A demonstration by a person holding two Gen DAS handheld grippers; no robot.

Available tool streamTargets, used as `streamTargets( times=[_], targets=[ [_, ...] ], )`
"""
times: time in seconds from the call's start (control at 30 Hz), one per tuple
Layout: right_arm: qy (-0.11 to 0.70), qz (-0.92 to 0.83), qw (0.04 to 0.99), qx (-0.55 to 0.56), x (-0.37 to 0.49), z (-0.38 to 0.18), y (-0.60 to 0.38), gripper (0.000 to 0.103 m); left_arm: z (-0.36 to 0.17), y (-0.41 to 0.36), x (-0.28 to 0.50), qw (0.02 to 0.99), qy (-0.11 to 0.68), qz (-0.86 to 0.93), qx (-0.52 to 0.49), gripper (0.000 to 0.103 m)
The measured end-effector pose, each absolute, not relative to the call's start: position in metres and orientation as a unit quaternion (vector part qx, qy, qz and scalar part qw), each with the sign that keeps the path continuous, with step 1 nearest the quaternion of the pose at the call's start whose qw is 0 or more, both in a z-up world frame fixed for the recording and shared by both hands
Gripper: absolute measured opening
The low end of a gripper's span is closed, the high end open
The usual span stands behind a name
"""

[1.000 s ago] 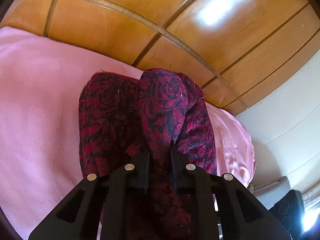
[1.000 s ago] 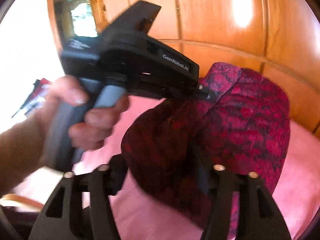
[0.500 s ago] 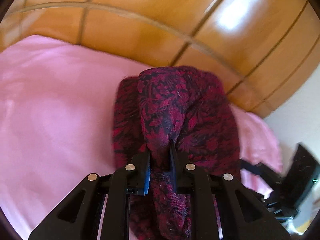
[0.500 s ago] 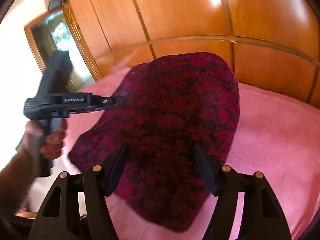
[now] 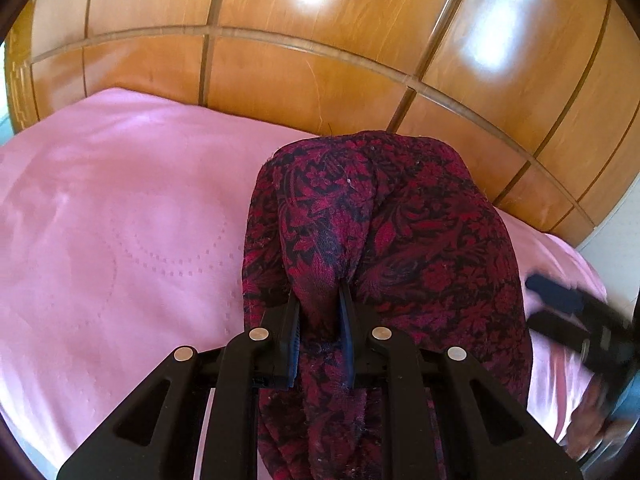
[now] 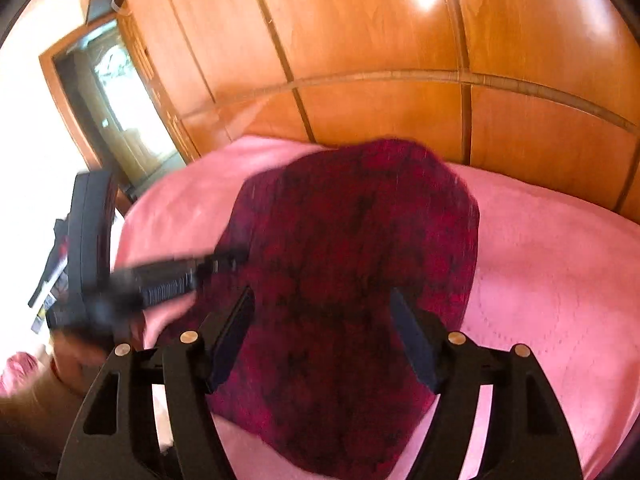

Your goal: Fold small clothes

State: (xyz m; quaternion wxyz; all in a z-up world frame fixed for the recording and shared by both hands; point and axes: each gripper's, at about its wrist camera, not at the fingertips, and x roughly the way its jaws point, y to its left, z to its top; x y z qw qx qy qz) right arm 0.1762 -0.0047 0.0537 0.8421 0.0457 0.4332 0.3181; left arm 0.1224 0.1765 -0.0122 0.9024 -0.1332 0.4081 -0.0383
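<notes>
While the left gripper [image 5: 318, 312] pinches a bunched ridge of the cloth [image 5: 400, 240] between nearly closed jaws, the dark red patterned piece hangs from it and drapes down onto the pink bed [image 5: 120, 220], in front of the wood panel [image 5: 320, 60]. Seen from the right wrist view, the right gripper [image 6: 322, 320] stands with jaws wide apart above the cloth [image 6: 352, 260]; the fabric lies between and under the fingers, but the pads do not press on it, so it holds nothing.

I judge that the step in hand is carrying one edge over to make a fold, with only one side gripped. Next, the free gripper probably must find the matching edge or corner and close on it, so both sides travel together. Because this view is blurred, I cannot tell where that edge lies. The cloth looks soft and thick, so it may slump unevenly if laid down from one point only.
</notes>
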Motion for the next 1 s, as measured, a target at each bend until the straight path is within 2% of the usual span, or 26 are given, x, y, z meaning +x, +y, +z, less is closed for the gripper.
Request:
streamTargets(
  times=[0.37,1.0],
  targets=[
    [0.496,0.252,0.831,-0.003,0.280,0.042,0.035,0.070,-0.010,0.167,0.113,0.917,0.386,-0.023,-0.101,0.016],
    [0.562,0.237,0.790,-0.058,0.309,-0.002,0.067,0.076,-0.027,0.171,0.112,0.917,0.384,-0.006,-0.112,0.016]
  ],
)
